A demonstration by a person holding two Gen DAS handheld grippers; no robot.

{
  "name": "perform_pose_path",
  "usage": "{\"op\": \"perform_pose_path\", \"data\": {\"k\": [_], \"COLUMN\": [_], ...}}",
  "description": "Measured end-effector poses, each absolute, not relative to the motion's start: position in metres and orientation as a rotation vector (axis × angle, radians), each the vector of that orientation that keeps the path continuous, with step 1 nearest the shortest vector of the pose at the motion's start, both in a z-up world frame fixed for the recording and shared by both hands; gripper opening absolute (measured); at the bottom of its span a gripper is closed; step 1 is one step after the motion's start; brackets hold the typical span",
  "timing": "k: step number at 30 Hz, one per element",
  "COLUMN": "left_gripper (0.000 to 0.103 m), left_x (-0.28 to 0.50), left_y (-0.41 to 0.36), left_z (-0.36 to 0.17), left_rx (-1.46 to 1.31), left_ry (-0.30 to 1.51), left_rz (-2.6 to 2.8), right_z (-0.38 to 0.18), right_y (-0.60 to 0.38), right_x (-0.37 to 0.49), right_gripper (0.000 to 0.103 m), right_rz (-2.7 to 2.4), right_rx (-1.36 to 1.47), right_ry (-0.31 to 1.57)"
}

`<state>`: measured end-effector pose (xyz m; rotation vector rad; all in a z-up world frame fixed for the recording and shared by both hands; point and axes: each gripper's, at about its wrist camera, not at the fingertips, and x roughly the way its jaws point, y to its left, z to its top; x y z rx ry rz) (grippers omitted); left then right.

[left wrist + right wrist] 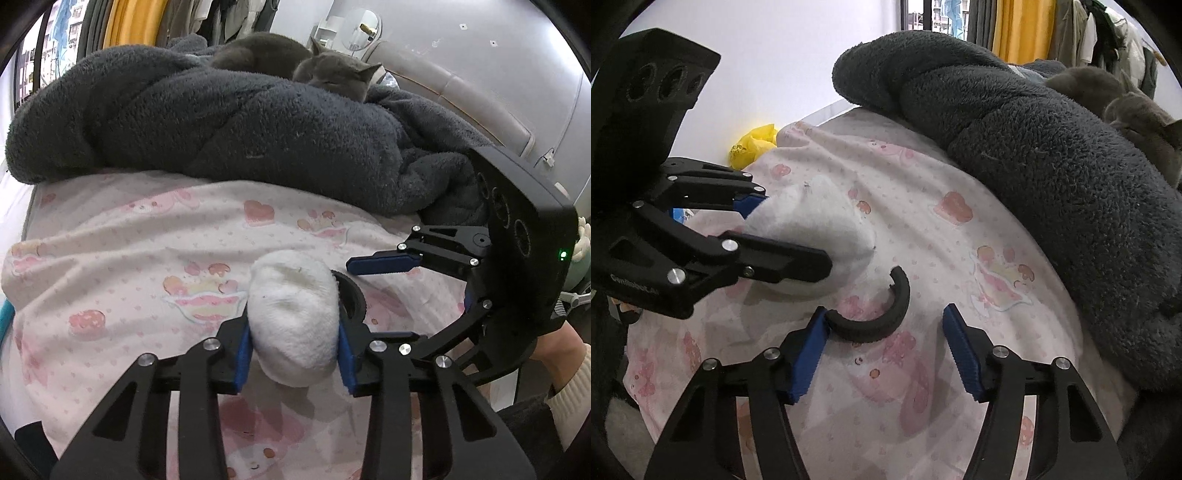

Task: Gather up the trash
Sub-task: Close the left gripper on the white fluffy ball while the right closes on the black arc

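Observation:
My left gripper [293, 347] is shut on a white fluffy sock [295, 314] and holds it just above the pink patterned bedsheet [129, 258]. The sock also shows in the right wrist view [820, 225], held by the left gripper [790, 236]. A black ridged half-ring [882, 314] lies on the sheet. My right gripper [886, 332] is open, its jaws on either side of the ring, and its left pad [812, 343] touches the ring's near end. In the left wrist view the ring [352, 295] peeks out behind the sock, below the right gripper [384, 280].
A dark grey fleece blanket [221, 122] is heaped across the far side of the bed, with a grey cat [332, 74] sleeping on it. A yellow plastic bag [755, 146] sits beyond the bed's far edge by the wall. Clothes [1082, 33] hang at the back.

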<state>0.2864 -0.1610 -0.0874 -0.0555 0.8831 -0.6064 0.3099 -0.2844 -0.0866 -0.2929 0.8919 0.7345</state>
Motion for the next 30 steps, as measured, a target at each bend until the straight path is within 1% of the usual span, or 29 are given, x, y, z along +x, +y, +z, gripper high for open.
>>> {"op": "perform_pose_path", "data": {"k": [2, 6, 13, 15, 17, 25, 30], "left_gripper": [0.041, 0.041, 0.041, 0.041, 0.041, 0.041, 0.041], "left_x": [0.287, 0.290, 0.288, 0.287, 0.286, 0.278, 0.269], "left_y": [-0.158, -0.150, -0.131, -0.125, -0.119, -0.088, -0.070], "left_z": [-0.086, -0.083, -0.078, -0.075, -0.072, -0.063, -0.059], "left_rx": [-0.058, -0.071, -0.082, -0.081, -0.084, -0.091, -0.090], "left_ry": [0.878, 0.872, 0.868, 0.862, 0.855, 0.837, 0.828], "left_rz": [-0.600, -0.581, -0.553, -0.547, -0.537, -0.488, -0.452], "right_z": [-0.086, -0.085, -0.089, -0.088, -0.088, -0.081, -0.073], "right_y": [-0.283, -0.278, -0.262, -0.259, -0.256, -0.240, -0.230], "right_x": [0.312, 0.315, 0.320, 0.323, 0.328, 0.341, 0.340], "right_gripper": [0.063, 0.056, 0.053, 0.048, 0.047, 0.046, 0.046], "right_rz": [0.738, 0.747, 0.728, 0.715, 0.692, 0.614, 0.592], "right_rx": [-0.292, -0.291, -0.313, -0.308, -0.297, -0.269, -0.234], "right_ry": [0.895, 0.895, 0.920, 0.926, 0.942, 0.964, 0.942]}}
